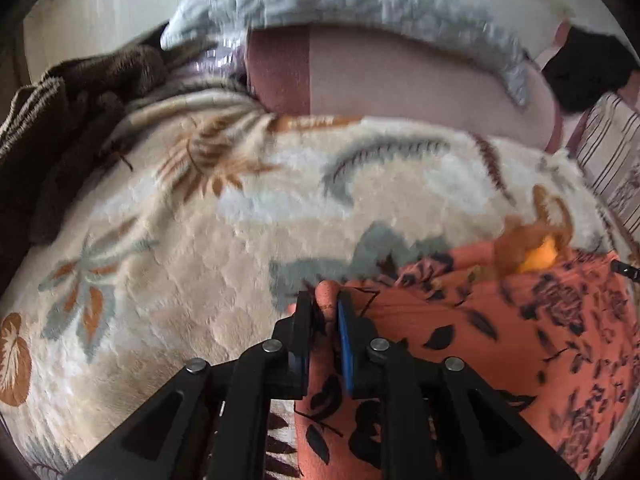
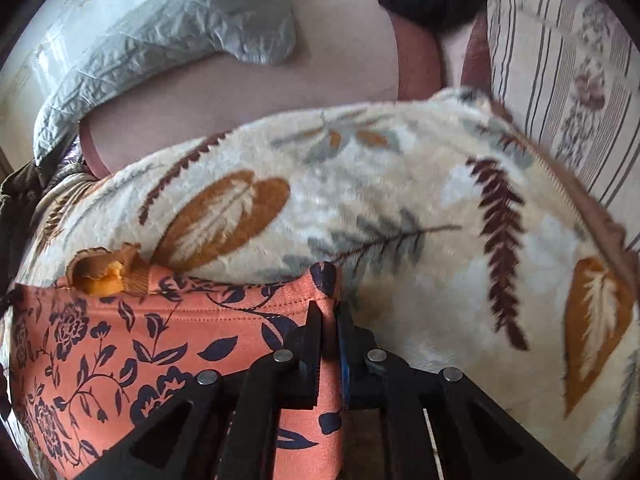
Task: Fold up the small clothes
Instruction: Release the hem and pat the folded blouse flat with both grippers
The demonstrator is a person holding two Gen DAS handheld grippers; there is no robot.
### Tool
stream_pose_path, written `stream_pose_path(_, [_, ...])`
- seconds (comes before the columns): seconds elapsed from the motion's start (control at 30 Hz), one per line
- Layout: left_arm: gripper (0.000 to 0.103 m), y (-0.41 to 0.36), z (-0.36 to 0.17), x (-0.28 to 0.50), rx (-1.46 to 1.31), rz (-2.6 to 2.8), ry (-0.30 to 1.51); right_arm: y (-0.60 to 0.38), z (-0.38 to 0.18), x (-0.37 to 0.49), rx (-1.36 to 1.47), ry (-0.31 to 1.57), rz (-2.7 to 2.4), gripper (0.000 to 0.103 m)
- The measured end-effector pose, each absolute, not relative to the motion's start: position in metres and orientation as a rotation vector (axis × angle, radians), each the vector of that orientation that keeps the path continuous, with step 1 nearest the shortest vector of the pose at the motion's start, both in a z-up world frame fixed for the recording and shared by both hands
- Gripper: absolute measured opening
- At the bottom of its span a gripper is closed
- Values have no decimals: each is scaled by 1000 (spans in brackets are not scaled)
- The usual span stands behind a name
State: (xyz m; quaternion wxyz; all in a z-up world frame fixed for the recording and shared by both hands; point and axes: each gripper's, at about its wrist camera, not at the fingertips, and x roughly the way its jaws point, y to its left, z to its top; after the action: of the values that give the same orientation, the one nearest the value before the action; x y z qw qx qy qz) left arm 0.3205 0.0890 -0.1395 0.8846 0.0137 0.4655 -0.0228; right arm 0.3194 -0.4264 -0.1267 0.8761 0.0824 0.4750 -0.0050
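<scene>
An orange garment with a dark floral print [image 1: 500,328] lies on a cream leaf-patterned blanket [image 1: 224,216]. My left gripper [image 1: 327,304] is shut on the garment's left corner, with cloth bunched between its fingers. In the right wrist view the same garment [image 2: 160,336] spreads to the left, and my right gripper [image 2: 329,312] is shut on its right corner. The hem runs stretched between both grippers. A tan and yellow bow or tie [image 2: 106,270] sits at the garment's far edge; it also shows in the left wrist view [image 1: 536,248].
The blanket [image 2: 400,220] covers a pinkish sofa seat [image 1: 400,80]. A grey quilted cloth [image 2: 160,52] lies at the back, a brown knit [image 1: 60,120] at the left, a striped cushion [image 2: 560,80] at the right, and a dark cloth [image 1: 584,72] at the back right.
</scene>
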Motion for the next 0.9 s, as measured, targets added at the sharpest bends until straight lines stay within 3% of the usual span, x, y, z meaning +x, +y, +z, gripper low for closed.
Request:
stream_pose_path(0.07, [35,91,-137,315,50,-13,944,-431,-138,315,224,991,-31,11])
stream_pose_path(0.2, [54,109,-86,273,10,16,826,-440,-101,284,284,914,-40,26])
stream_pose_path(0.3, [58,110,-55,223,28,22,748,-442,-68,250,354,857,5,35])
stream_pose_path(0.37, [60,101,-50,190,51,-7,751,-439,-59,221,483,845,97,65])
stream_pose_path(0.4, [63,95,-51,175,44,-23,747,-435,-59,207,558,839,146,84])
stream_pose_path(0.6, [63,74,-118,142,-2,-21,898,-416,-123,164,802,955,255,86])
stream_pose_path(0.7, [66,82,-151,149,6,64,986,-443,-153,162,917,975,165,71])
stream_pose_path(0.83, [65,89,-115,132,-66,109,886,-441,-112,144,859,862,171,84])
stream_pose_path(0.9, [66,85,-104,125,-62,114,858,-430,-106,140,853,865,239,85])
